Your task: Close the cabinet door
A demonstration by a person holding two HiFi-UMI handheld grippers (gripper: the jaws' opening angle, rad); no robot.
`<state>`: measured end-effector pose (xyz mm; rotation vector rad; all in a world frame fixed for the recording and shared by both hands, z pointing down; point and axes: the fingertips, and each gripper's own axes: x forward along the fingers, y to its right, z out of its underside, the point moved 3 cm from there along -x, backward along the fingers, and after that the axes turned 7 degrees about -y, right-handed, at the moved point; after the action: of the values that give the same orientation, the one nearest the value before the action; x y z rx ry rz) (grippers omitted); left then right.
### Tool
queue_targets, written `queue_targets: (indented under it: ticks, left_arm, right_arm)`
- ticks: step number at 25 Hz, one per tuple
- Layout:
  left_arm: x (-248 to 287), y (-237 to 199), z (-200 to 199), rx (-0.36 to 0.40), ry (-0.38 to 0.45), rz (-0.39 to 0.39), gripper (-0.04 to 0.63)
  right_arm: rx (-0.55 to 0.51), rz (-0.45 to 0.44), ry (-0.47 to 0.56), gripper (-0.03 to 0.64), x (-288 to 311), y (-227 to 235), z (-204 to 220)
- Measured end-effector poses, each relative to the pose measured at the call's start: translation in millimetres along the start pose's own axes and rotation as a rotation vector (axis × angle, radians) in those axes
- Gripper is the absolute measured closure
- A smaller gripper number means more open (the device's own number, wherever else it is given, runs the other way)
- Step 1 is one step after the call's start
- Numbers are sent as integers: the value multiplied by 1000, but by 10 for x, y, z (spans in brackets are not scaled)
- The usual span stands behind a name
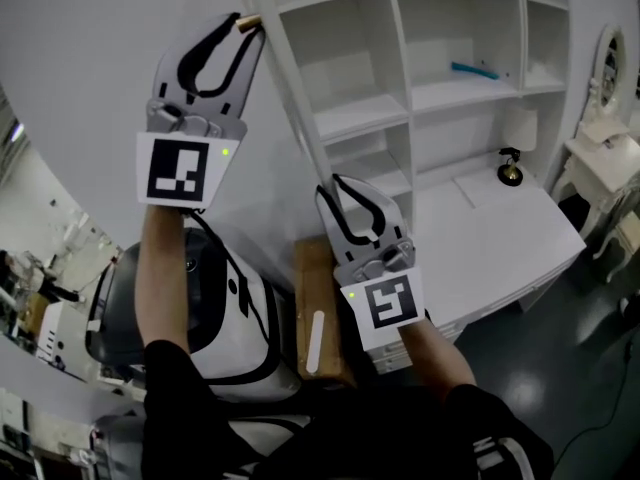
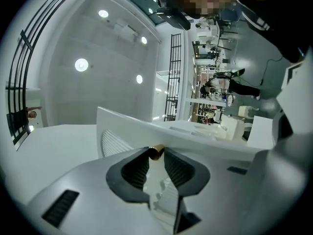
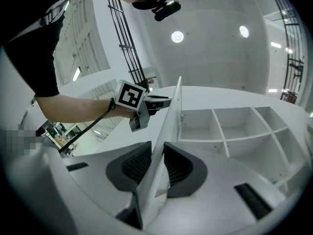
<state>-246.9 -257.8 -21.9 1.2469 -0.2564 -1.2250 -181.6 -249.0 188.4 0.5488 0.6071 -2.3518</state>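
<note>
The cabinet door (image 1: 292, 98) stands open, seen edge-on from the top centre of the head view down to mid-frame, its brass knob (image 1: 248, 23) pinched by the left tongs (image 1: 241, 26) at upper left, its edge clamped by the right tongs (image 1: 335, 183) at centre, white shelves (image 1: 440, 93) to the right

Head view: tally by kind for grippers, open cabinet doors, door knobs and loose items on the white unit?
Grippers: 2 (left gripper, right gripper)
Cabinet door: 1
Knob: 1
Blue item: 1
Lamp: 1
Total: 6
</note>
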Motion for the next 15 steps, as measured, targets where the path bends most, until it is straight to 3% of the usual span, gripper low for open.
queue_targets:
  ticks: [5,15]
  left_arm:
    - [113,107,-57,20,0,13,491]
    - [355,290,-149,23,-36,-35,492]
  right_arm:
    - [27,33,0,529,-72,155,30]
    - [115,70,16,538,-145,465,81]
